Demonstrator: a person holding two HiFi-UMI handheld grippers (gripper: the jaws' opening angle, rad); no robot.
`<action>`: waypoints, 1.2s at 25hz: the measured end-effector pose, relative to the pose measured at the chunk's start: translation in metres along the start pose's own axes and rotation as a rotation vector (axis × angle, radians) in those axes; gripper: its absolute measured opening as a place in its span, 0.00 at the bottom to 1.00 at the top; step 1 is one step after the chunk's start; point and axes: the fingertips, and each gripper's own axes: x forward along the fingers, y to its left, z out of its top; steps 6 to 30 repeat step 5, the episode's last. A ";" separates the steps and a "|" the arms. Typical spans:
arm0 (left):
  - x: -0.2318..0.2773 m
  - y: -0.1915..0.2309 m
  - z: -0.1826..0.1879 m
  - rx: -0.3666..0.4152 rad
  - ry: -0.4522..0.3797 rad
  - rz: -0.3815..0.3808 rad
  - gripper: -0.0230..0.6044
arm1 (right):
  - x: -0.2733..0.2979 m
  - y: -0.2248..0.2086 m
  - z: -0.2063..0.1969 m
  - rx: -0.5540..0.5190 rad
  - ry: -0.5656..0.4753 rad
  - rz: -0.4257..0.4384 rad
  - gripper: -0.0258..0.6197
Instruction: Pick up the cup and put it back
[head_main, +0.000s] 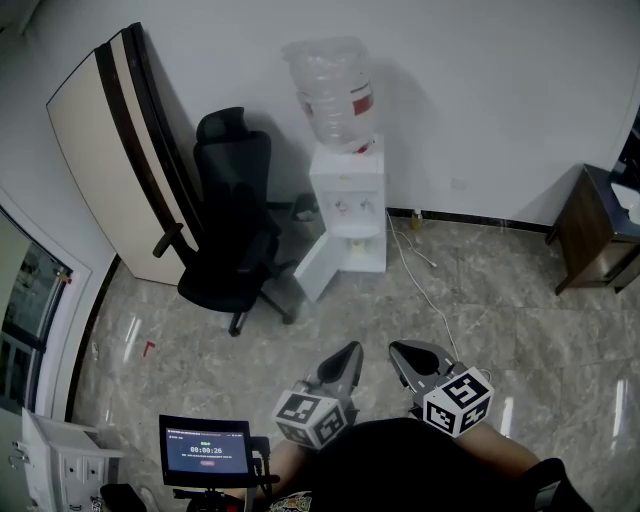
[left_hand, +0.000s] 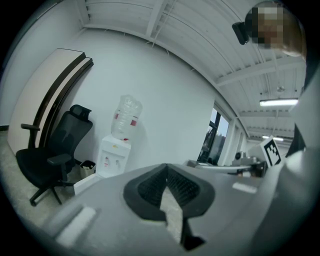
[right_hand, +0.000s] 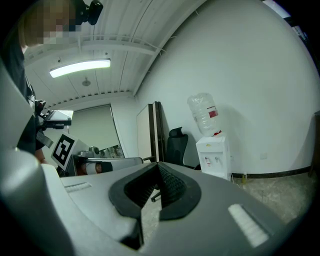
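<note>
No cup shows in any view. In the head view both grippers are held close to the person's body, low in the frame, and point at the floor ahead. My left gripper (head_main: 350, 352) has its jaws together with nothing between them, as the left gripper view (left_hand: 166, 168) also shows. My right gripper (head_main: 398, 351) is beside it, likewise shut and empty (right_hand: 158, 166). A white water dispenser (head_main: 348, 210) with a clear bottle on top stands against the far wall, its lower door (head_main: 320, 268) swung open. It is also in sight in both gripper views (left_hand: 113, 156) (right_hand: 214, 156).
A black office chair (head_main: 235, 225) stands left of the dispenser, next to a board (head_main: 118, 150) leaning on the wall. A dark wooden table (head_main: 596, 228) is at the right. A small screen (head_main: 205, 450) and a white cabinet (head_main: 58, 462) sit at the lower left. A cable (head_main: 432, 290) lies on the marble floor.
</note>
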 end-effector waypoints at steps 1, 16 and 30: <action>0.000 0.001 0.000 0.000 -0.001 0.001 0.04 | 0.000 0.000 -0.001 0.000 0.000 0.002 0.05; 0.001 0.002 -0.002 0.005 0.003 -0.003 0.04 | 0.002 0.000 -0.003 -0.004 -0.002 0.004 0.05; 0.001 0.002 -0.002 0.005 0.003 -0.003 0.04 | 0.002 0.000 -0.003 -0.004 -0.002 0.004 0.05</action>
